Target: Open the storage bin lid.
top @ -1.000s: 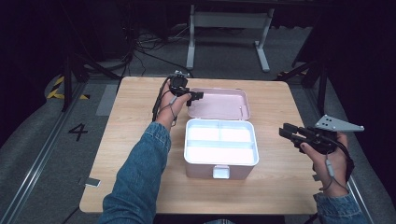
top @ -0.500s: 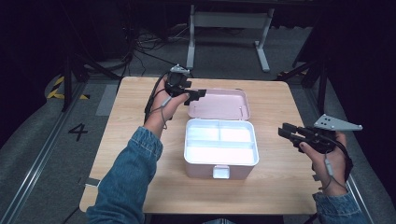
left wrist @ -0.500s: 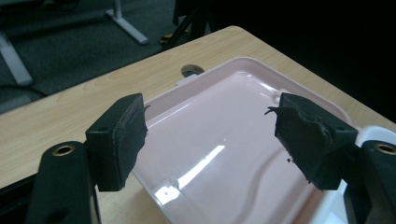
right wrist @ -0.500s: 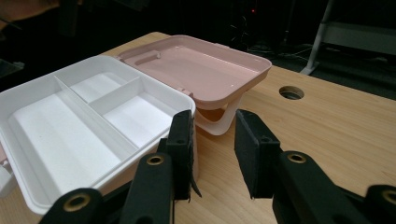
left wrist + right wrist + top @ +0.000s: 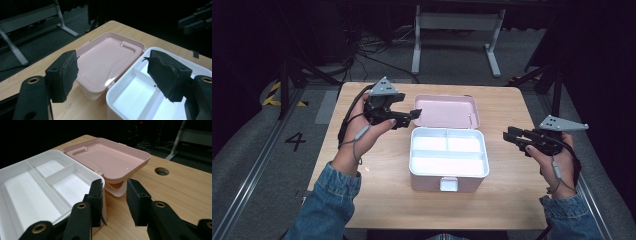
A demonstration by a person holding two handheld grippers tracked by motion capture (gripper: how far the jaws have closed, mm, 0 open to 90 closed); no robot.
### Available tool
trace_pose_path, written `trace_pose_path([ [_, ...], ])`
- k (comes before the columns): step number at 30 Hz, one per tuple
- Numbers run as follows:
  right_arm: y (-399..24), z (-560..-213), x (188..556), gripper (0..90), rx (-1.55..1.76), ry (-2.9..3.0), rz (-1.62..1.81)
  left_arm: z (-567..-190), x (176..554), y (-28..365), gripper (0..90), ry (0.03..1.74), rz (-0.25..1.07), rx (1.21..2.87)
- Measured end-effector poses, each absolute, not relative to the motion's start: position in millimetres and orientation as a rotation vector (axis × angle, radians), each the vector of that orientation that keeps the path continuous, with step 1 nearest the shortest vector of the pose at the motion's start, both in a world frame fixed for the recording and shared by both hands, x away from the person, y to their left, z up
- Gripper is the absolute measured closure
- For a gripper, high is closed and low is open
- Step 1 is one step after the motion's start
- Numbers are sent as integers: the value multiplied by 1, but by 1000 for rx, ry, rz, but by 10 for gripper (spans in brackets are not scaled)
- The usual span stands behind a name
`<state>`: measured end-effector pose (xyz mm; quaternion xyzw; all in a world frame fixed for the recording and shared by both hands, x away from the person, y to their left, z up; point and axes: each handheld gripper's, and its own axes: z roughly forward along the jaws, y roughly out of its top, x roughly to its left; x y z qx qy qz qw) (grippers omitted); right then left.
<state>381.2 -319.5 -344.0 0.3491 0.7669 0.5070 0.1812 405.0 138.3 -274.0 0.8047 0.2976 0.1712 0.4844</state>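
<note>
Box (image 5: 449,159) on bench (image 5: 377,200) mid-way, pink lid (image 5: 446,111) already flung back, white compartments bare; left tool (image 5: 408,116) wide and empty, right tool (image 5: 510,137) part-open and empty, filling or closing left.

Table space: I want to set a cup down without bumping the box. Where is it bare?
The wooden table is bare along the near edge in front of the open lunch box, and to the left and right of it. The back middle is crowded: the pink lid lies open there, near the left gripper.
</note>
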Motion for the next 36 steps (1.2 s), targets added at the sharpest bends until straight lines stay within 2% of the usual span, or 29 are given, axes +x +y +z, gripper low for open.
trace_pose_path([
  [5,-317,-344,389,656,981,2182,1434,-281,380,162,255,731,396,1964],
  [13,-314,-345,396,640,985,2204,1430,-302,357,190,255,801,432,1968],
  [20,-317,-352,394,627,1010,2239,1385,-318,358,204,256,902,473,2019],
  [25,-322,-362,397,620,1049,2269,1331,-333,364,208,259,935,571,2097],
  [30,-327,-371,400,620,1088,2286,1311,-349,370,206,262,957,573,2129],
  [36,-333,-382,402,612,1128,2298,1279,-368,376,207,263,1015,515,2140],
])
